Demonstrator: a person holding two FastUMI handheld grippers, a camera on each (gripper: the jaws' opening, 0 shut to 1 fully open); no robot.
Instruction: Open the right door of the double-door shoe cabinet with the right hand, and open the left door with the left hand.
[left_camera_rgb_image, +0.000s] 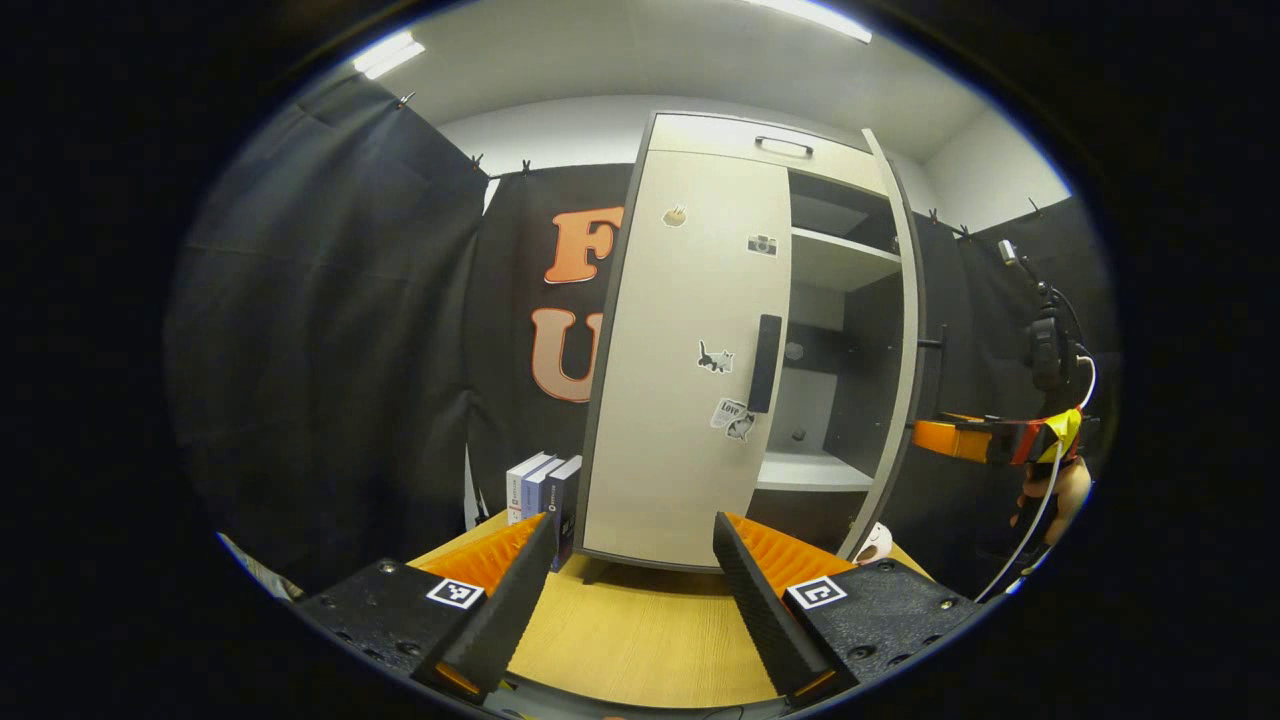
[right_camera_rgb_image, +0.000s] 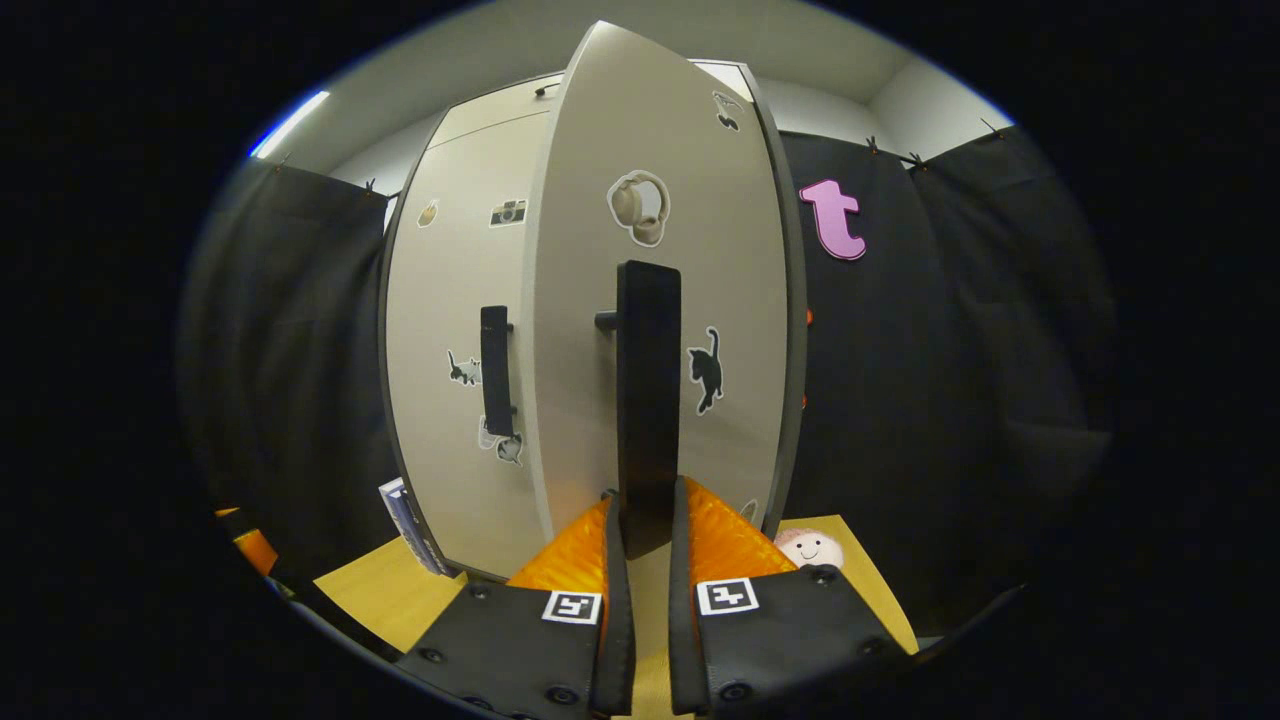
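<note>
My right gripper (right_camera_rgb_image: 645, 535) pinches the lower end of the right door handle (right_camera_rgb_image: 648, 400), both fingers pressed on the dark bar; the right door (right_camera_rgb_image: 660, 300) stands swung out from the shoe cabinet (left_camera_rgb_image: 700, 140), hiding its shelves in the right gripper view. My left gripper (left_camera_rgb_image: 630, 570) hangs with fingers spread wide on nothing, short of the closed left door (left_camera_rgb_image: 680, 400) and its handle (left_camera_rgb_image: 765, 362). The left gripper view shows the cabinet's shelves (left_camera_rgb_image: 840, 260), dim inside; a small dark item on the lower shelf is too small to tell. The cabinet stands on a wooden tabletop (left_camera_rgb_image: 640, 630), black cloth walls around it. Left of the cabinet stand books (left_camera_rgb_image: 540, 495); at its right foot a plush toy (right_camera_rgb_image: 810, 548) sits, partly cut off by the door.
</note>
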